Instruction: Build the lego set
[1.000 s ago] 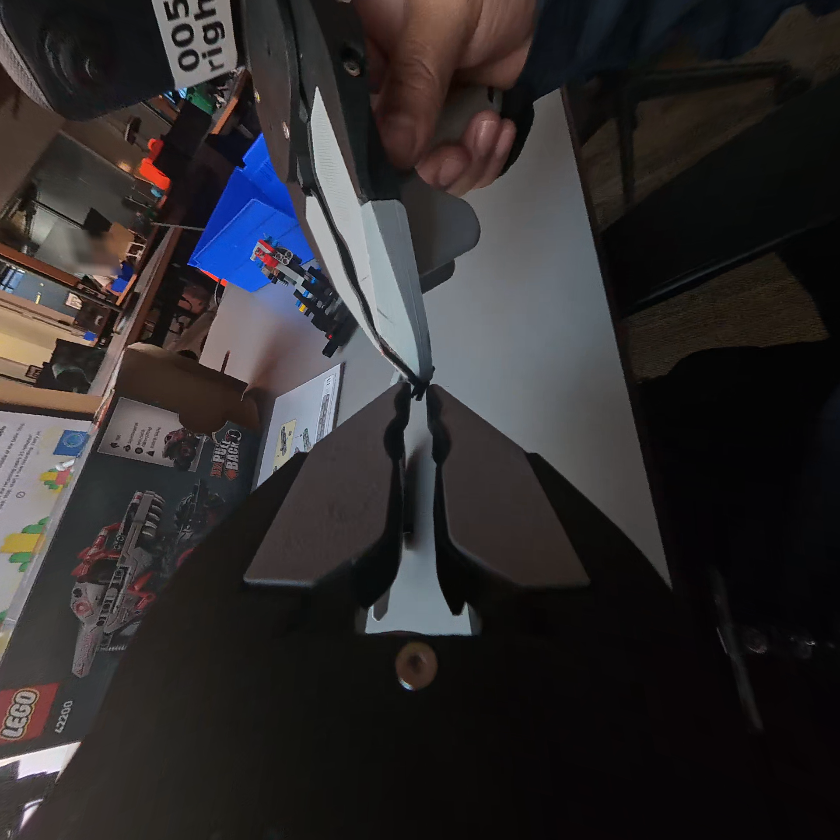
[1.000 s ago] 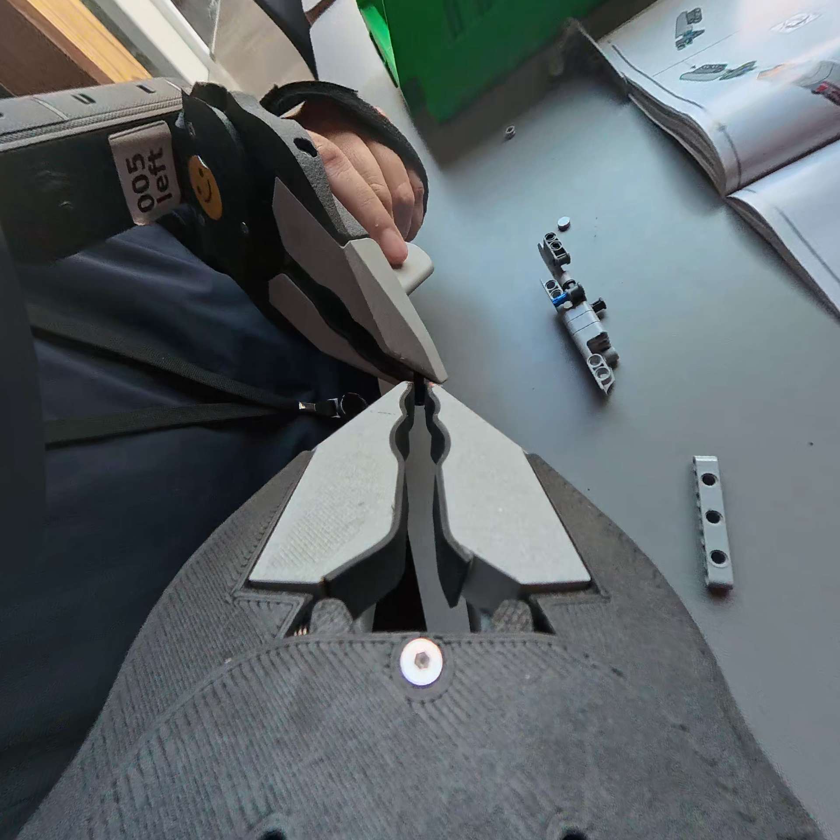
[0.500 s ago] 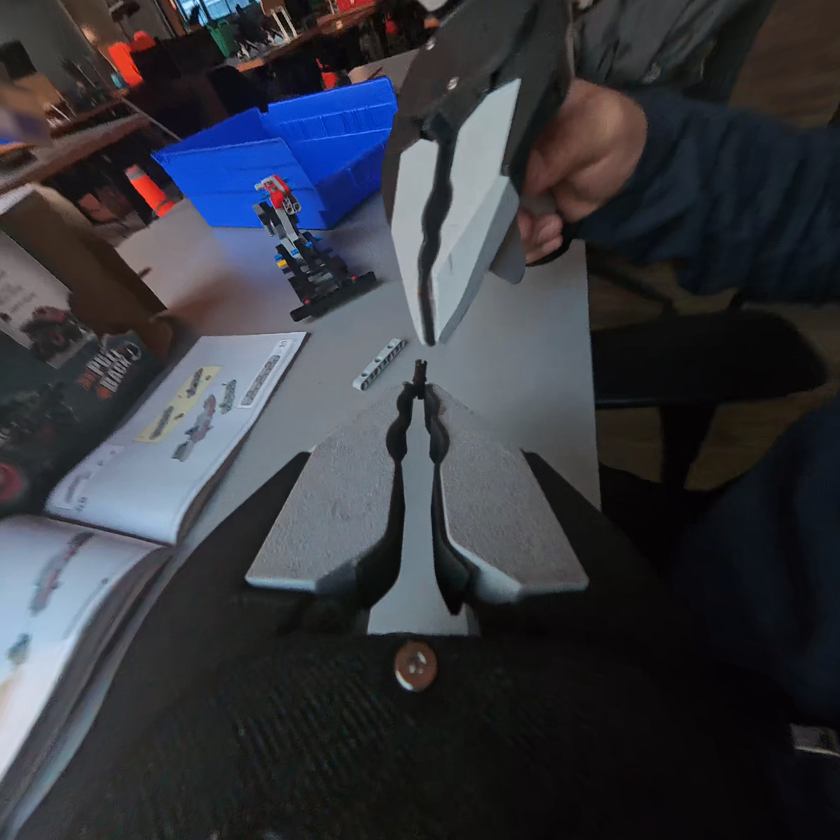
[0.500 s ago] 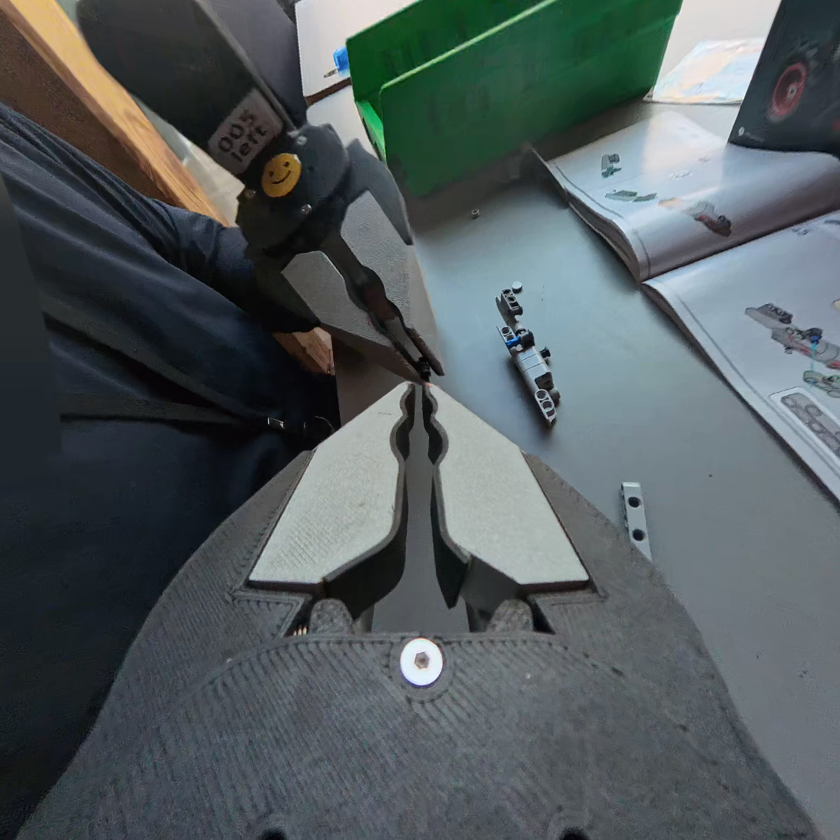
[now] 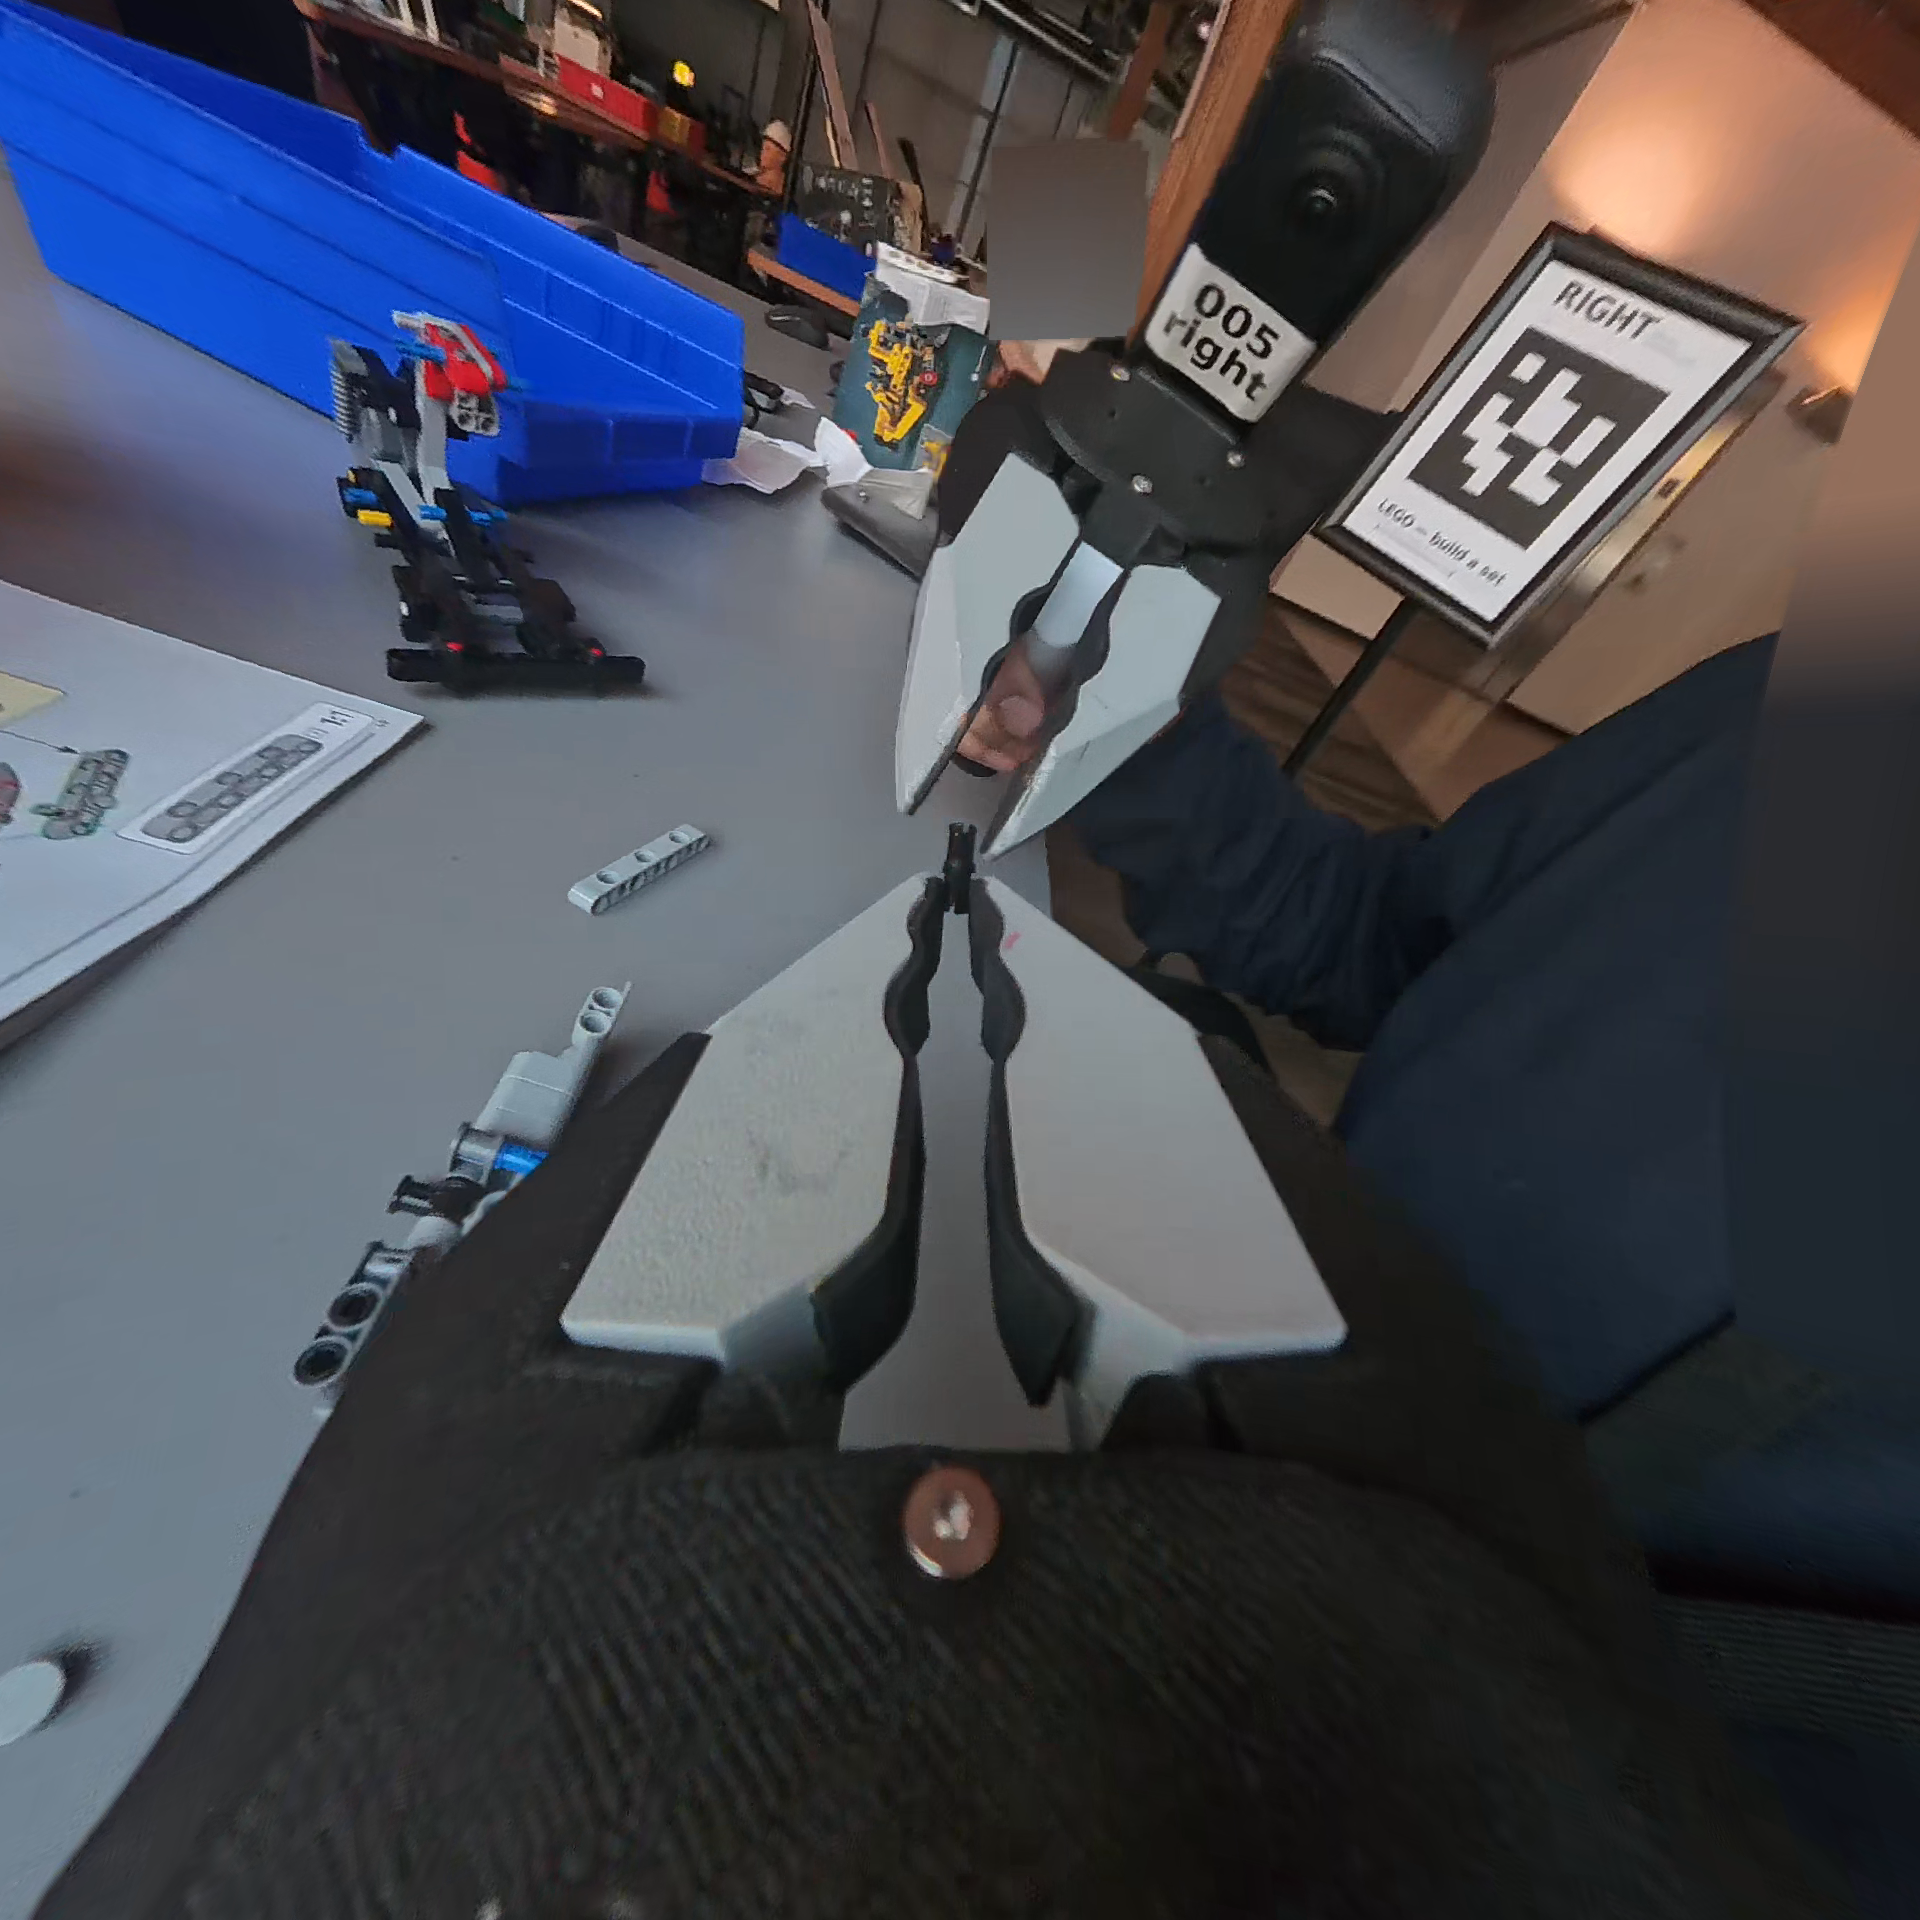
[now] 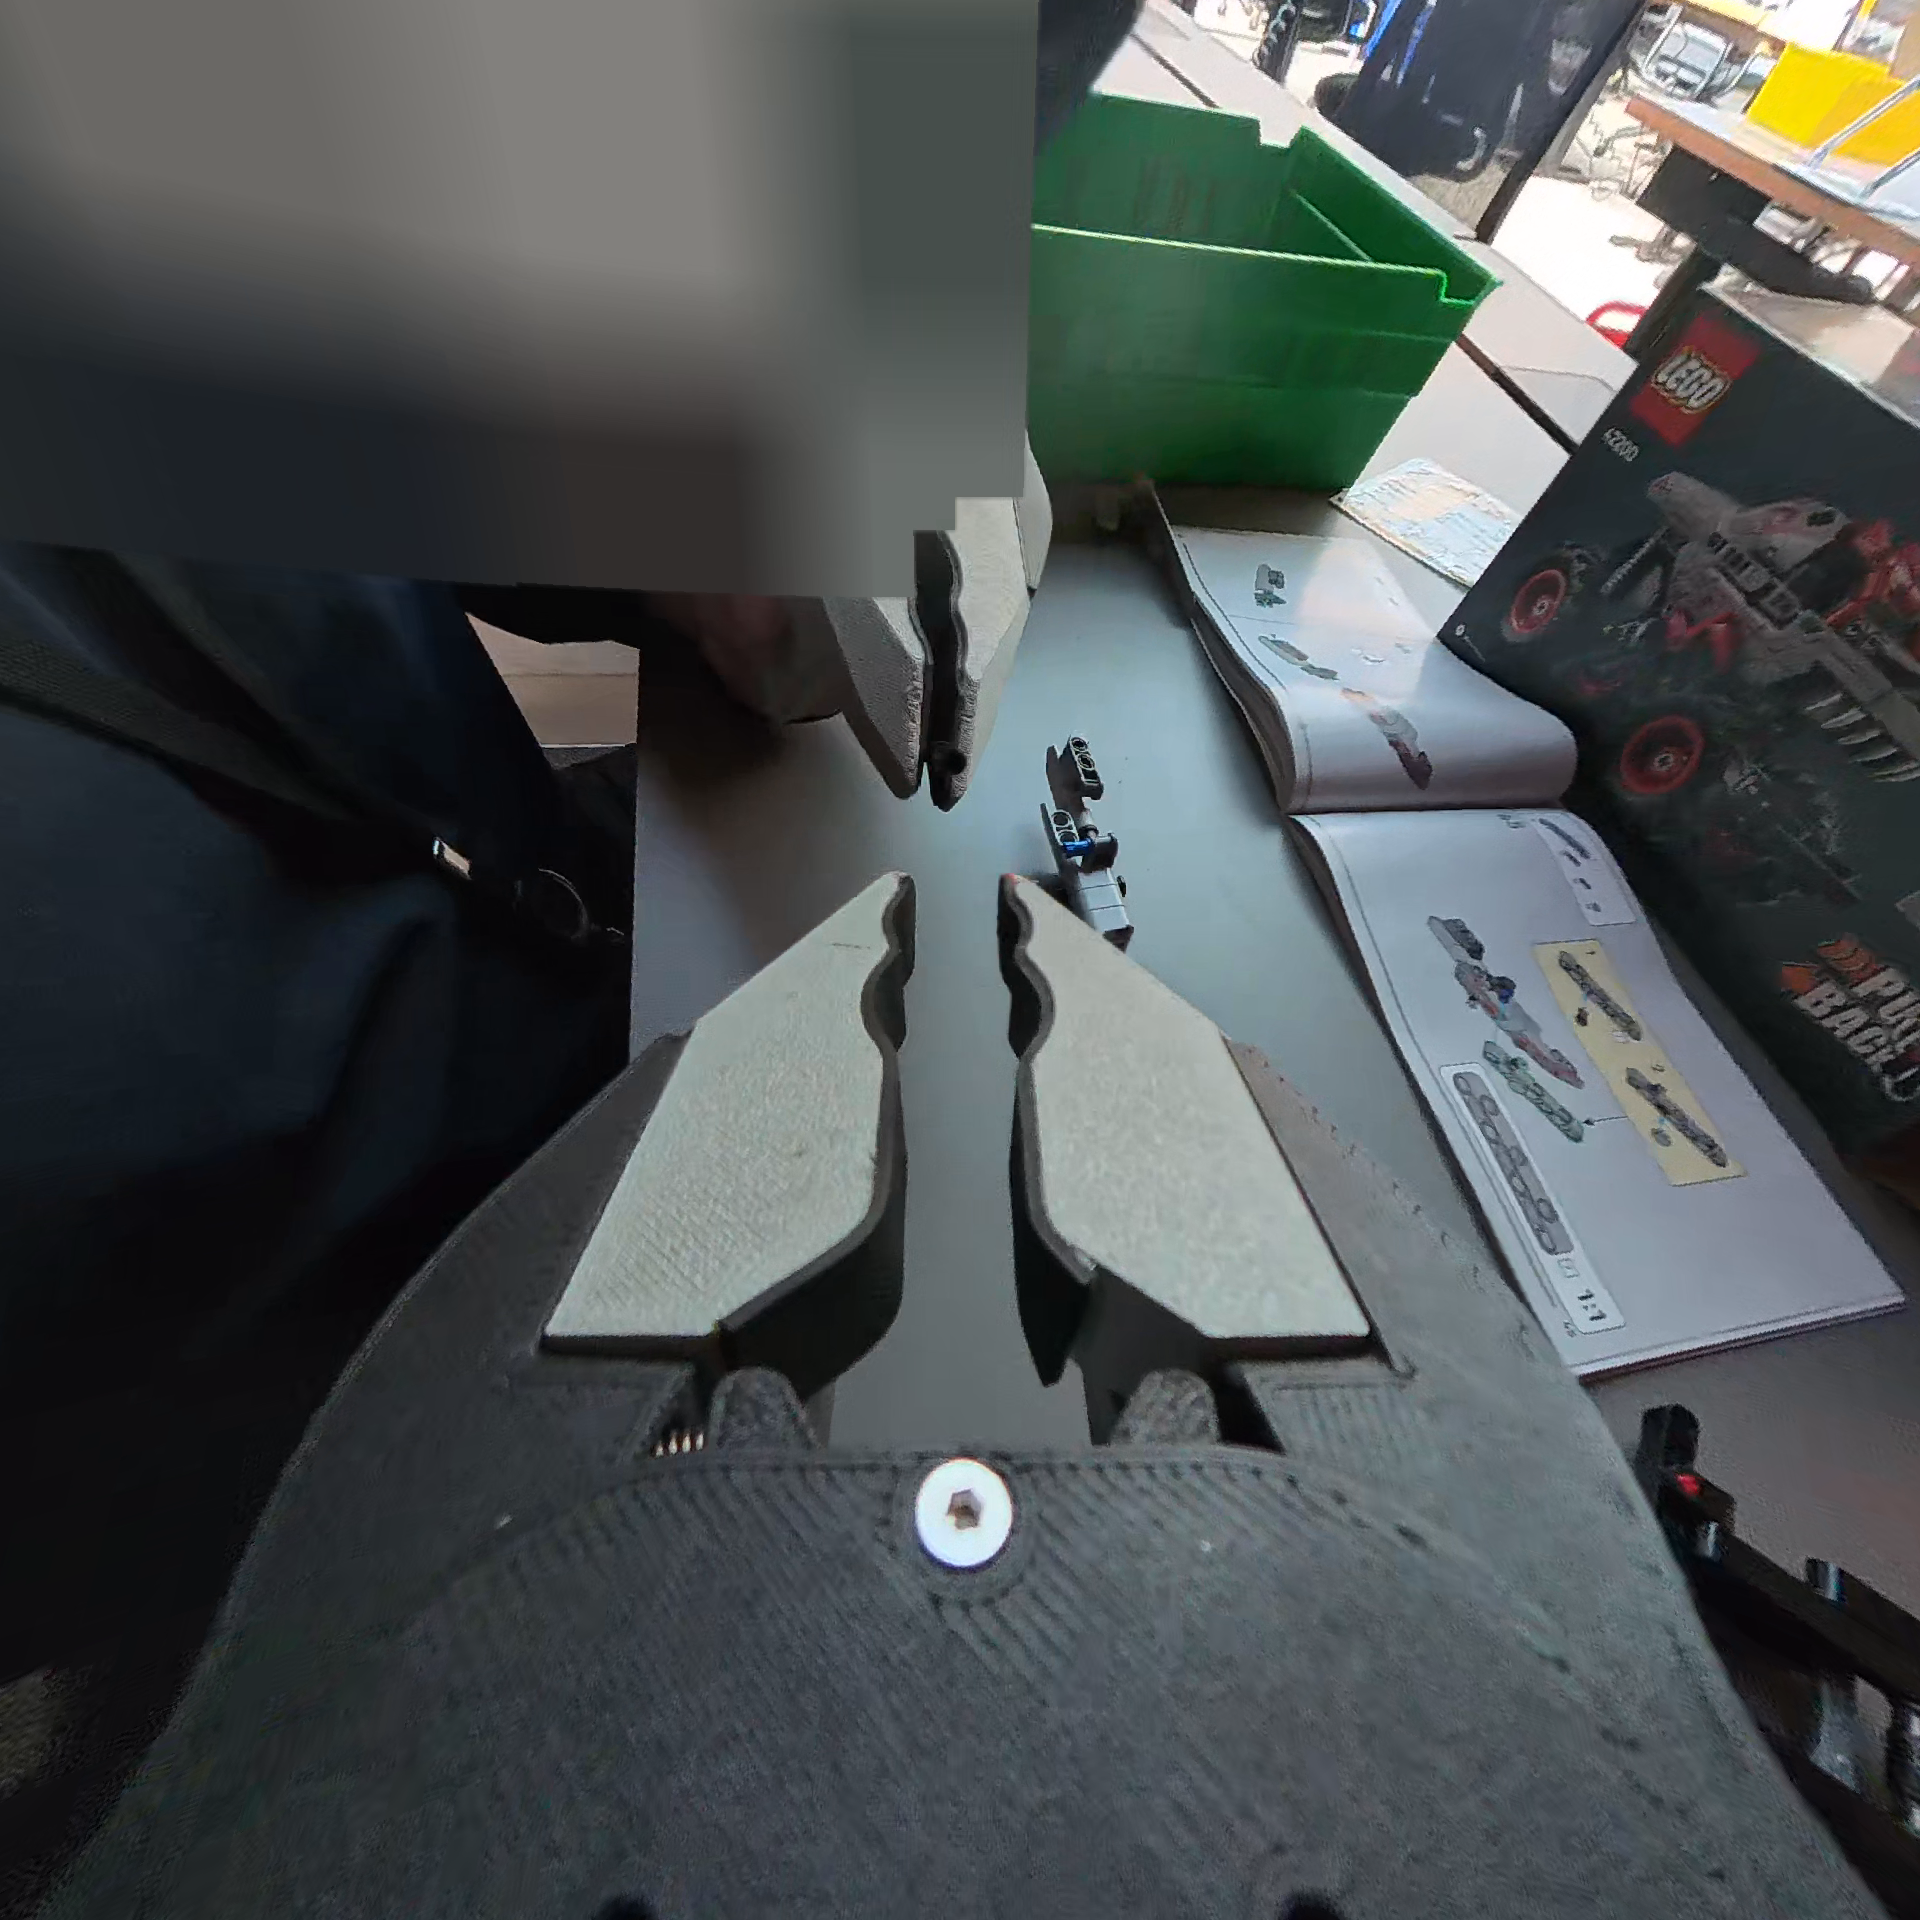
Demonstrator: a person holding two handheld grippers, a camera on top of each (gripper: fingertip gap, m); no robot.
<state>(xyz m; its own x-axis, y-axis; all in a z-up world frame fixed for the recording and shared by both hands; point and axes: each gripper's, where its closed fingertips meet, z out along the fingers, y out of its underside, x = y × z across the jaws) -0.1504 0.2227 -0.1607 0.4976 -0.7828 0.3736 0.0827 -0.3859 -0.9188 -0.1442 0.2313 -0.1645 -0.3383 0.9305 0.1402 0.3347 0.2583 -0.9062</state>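
The left tool [image 5: 953, 883] is clamped on a small black plastic connector pin [image 5: 957, 850] that sticks out past its tips, while the right tool [image 6: 956, 883], facing it just beyond the pin, has its two grey fingers apart and holds nothing. The build looks partly done: a tall black, grey and red partly built vehicle frame [image 5: 457, 520] stands well ahead and to the left of the left tool, and a short grey and black beam sub-assembly with a blue pin [image 5: 478, 1164] lies on the grey table [image 5: 727, 675] just beside that tool's left flank. A loose light-grey beam with a row of holes [image 5: 639, 868] lies ahead-left of the left tool, not yet joined to anything. By the look of it, the pin has yet to be seated and the sub-assembly yet to be joined to the frame. An open instruction booklet [image 6: 1558, 1039] lies to the right of the right tool, with the dark set box [image 6: 1745, 675] behind it and a green plastic bin [image 6: 1226, 343] far ahead. A blue plastic bin [image 5: 343, 281] sits behind the frame. Nothing lies between the pin and the sub-assembly.
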